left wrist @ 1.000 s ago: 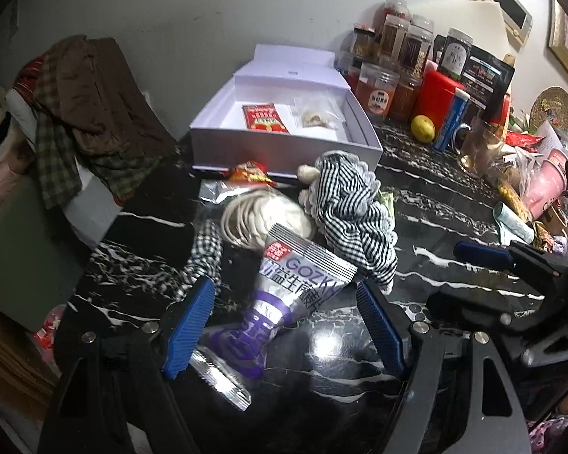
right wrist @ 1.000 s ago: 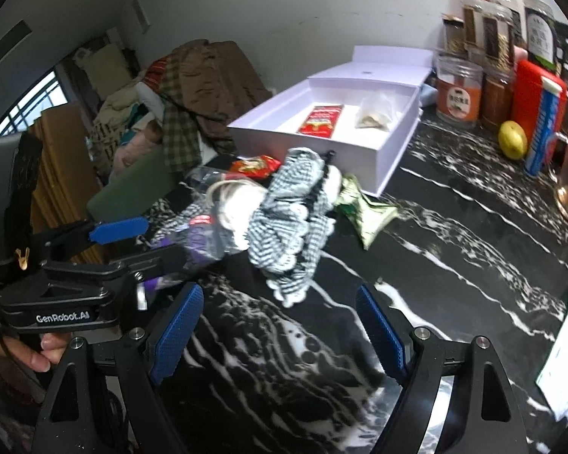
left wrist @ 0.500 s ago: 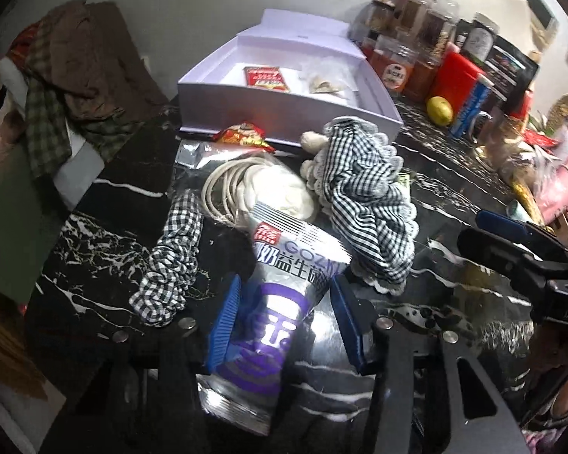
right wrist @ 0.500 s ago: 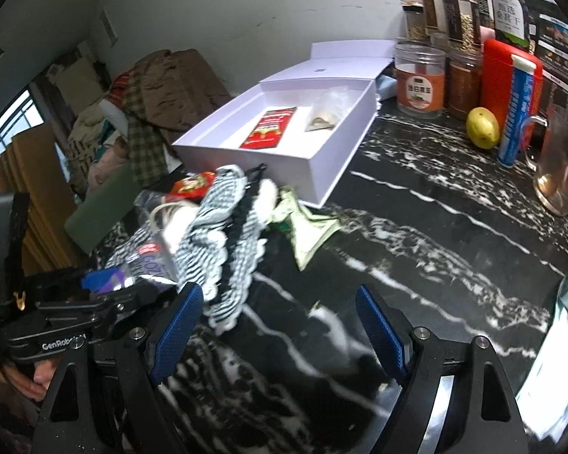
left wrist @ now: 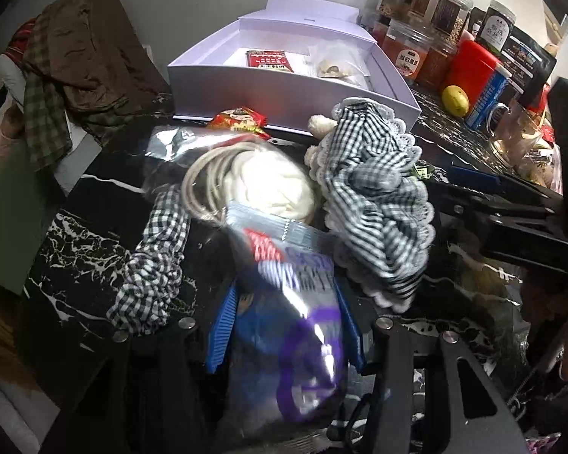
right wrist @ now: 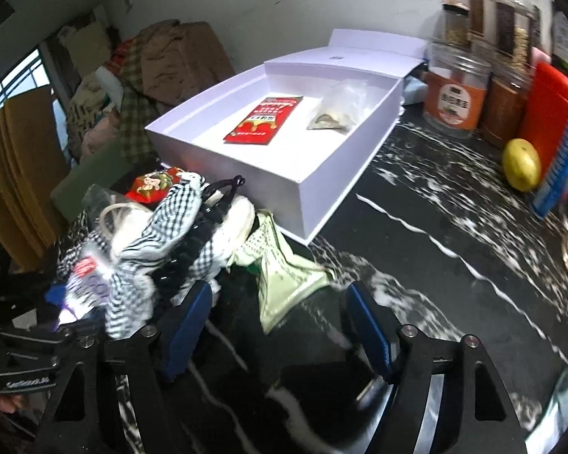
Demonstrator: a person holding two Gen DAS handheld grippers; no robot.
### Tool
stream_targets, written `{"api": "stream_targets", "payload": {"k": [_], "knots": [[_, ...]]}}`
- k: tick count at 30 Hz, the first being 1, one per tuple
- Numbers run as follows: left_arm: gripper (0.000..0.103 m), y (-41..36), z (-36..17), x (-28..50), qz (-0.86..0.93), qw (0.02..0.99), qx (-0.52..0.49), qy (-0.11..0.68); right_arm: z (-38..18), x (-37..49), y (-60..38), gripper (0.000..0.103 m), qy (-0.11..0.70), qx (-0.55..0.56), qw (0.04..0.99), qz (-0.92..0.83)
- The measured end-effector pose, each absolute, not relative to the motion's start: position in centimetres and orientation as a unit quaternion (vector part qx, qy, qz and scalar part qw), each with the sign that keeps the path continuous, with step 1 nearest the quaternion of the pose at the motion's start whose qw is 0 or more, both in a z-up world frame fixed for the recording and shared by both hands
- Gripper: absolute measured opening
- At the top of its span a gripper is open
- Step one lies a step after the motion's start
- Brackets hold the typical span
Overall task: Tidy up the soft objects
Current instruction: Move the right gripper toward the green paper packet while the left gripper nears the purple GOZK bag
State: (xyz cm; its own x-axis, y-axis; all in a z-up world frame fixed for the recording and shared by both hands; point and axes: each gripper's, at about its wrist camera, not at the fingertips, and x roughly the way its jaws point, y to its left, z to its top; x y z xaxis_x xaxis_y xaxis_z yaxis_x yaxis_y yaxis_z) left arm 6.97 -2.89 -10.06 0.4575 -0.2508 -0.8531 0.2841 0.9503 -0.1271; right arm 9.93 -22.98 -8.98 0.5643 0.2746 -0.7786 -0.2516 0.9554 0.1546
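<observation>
Black white-veined marble counter [right wrist: 435, 204] — clothes heap [right wrist: 163, 64] beyond its edge.

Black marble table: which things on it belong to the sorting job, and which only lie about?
Job: purple foil pouch in the left gripper; gingham cloth; white box; green sachet.
Lying about: lemon; spice jars; clothes pile.

A shiny purple bag [left wrist: 303, 325] is pinched between the blue pads [left wrist: 221, 335] of the left gripper [left wrist: 284, 331]. A checked cloth [left wrist: 378, 204] is heaped just behind it, beside a clear bag [left wrist: 253, 178] of white things. A white box [left wrist: 284, 87] is set further back on the black table [left wrist: 79, 249]. The right gripper [left wrist: 511, 204] is seen at the right edge.
</observation>
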Motion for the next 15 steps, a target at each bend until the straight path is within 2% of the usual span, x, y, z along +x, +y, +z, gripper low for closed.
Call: {"api": "stream_targets", "payload": {"k": [6,8,15], "knots": [[0.049,-3.2,-10.0,7.2,-0.155,0.854,0.017,0.497,-10.1,11.7,-22.7,0.060,0.456,0.004,0.874,0.166],[0.049,-3.2,-10.0,7.3,-0.155,0.853,0.014,0.498,-10.1,11.6,-22.5,0.047,0.453,-0.004,0.876,0.165],[0.048,-3.2,-10.0,7.0,-0.158,0.851,0.013,0.501,-10.0,10.5,-22.9,0.045,0.453,-0.008,0.876,0.165]]}}
